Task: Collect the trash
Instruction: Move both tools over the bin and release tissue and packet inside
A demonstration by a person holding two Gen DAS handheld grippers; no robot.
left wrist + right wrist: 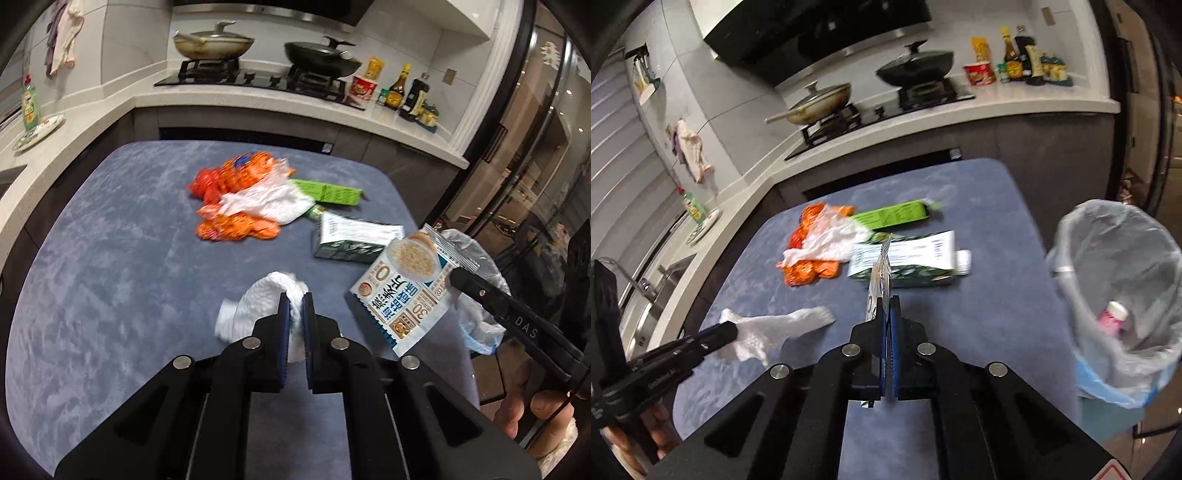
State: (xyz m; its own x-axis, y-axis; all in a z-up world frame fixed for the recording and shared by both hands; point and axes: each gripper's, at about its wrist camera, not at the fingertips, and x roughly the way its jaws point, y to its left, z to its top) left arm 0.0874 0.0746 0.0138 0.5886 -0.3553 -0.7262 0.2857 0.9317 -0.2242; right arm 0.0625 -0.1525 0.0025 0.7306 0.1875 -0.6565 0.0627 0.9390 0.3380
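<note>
My left gripper [295, 300] is shut on a crumpled white paper towel [258, 306], held just above the blue table [110, 258]; in the right wrist view the same gripper [733, 329] and towel [775, 328] appear at lower left. My right gripper [888, 302] is shut on a blue-and-white food sachet [879, 280], seen edge-on there and flat in the left wrist view as the sachet [402, 288], pinched by the right gripper [456, 277]. A bin lined with a clear bag [1115, 273] stands past the table's right edge, holding a small pink-labelled bottle [1112, 317].
On the table lie an orange wrapper pile with a white plastic bag [243, 199], a green box [328, 192] and a white-and-green carton [351, 240]. Behind runs a counter with a stove, two pans [214, 42] and sauce bottles [402, 92]. A sink [661, 291] is at left.
</note>
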